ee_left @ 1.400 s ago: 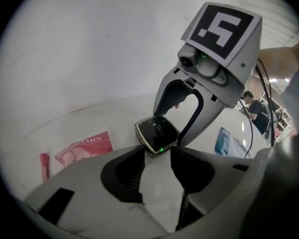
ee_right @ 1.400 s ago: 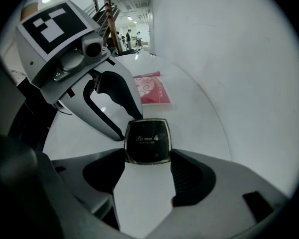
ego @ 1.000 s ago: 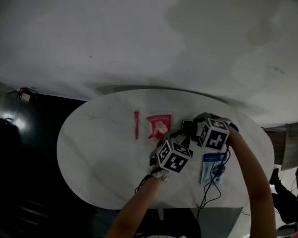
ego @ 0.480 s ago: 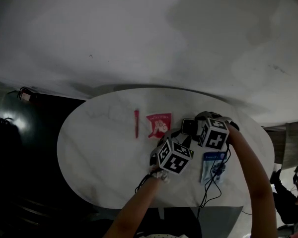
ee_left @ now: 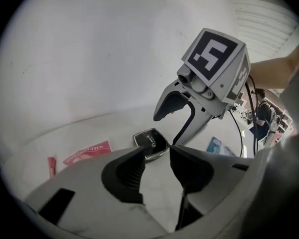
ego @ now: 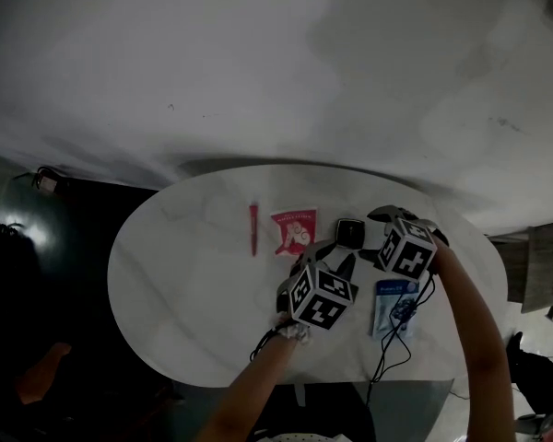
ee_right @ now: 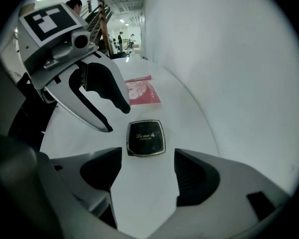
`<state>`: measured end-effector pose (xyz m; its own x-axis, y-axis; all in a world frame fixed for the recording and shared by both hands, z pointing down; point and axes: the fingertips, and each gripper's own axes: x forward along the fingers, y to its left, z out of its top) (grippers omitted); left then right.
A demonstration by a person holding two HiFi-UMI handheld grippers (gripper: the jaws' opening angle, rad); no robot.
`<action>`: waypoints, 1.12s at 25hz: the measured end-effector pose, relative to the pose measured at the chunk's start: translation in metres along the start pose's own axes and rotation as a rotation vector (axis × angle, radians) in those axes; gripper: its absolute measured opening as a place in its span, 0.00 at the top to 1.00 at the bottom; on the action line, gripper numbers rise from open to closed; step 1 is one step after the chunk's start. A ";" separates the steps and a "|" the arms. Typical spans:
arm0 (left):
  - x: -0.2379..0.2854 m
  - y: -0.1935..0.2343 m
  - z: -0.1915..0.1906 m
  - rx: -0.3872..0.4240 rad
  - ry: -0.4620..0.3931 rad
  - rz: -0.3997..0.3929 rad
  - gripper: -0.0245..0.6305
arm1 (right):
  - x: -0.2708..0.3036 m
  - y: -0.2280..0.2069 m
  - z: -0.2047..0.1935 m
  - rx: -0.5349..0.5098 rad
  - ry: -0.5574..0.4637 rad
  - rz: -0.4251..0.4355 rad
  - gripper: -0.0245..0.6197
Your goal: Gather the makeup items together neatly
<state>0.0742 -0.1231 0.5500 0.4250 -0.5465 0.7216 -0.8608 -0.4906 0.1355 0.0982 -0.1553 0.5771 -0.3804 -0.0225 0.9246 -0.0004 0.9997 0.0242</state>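
Compact [ego: 350,232] lies flat toward the table's [ego: 184,274] far edge, just right of the pink sachet [ego: 294,232]. The right gripper [ee_right: 148,171] has just been opening, its jaws wide and empty just short of the compact. The left gripper [ee_left: 157,171] stands parted and empty.

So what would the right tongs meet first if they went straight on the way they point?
Probably the black compact on the table, just beyond the right tongs, whose jaws have just been opening with nothing between them.

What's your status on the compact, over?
Left gripper open, empty. Right gripper just opening wider, empty; black compact flat on table ahead of it. Nothing blocking.
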 end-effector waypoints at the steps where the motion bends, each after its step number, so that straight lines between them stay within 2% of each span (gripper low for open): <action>1: -0.003 -0.001 0.000 0.003 -0.004 0.000 0.68 | -0.004 0.000 0.000 0.020 -0.016 -0.008 0.41; 10: -0.023 -0.024 0.007 0.017 -0.044 -0.037 0.68 | -0.058 0.018 -0.003 0.207 -0.157 -0.079 0.42; 14: -0.030 -0.043 0.012 0.034 -0.063 -0.068 0.68 | -0.079 0.040 -0.008 0.296 -0.236 -0.123 0.52; 18: -0.033 -0.065 0.012 0.059 -0.068 -0.103 0.68 | -0.089 0.075 -0.017 0.414 -0.318 -0.148 0.54; 24: -0.033 -0.096 0.008 0.093 -0.062 -0.151 0.68 | -0.102 0.109 -0.055 0.644 -0.413 -0.259 0.58; 26: -0.033 -0.108 0.006 0.102 -0.057 -0.170 0.68 | -0.111 0.116 -0.067 0.717 -0.449 -0.308 0.64; 28: -0.032 -0.120 0.004 0.117 -0.055 -0.190 0.68 | -0.119 0.124 -0.079 0.772 -0.476 -0.352 0.66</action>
<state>0.1649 -0.0495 0.5080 0.5938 -0.4715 0.6520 -0.7268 -0.6620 0.1832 0.2164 -0.0297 0.4998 -0.5762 -0.4854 0.6576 -0.7279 0.6706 -0.1428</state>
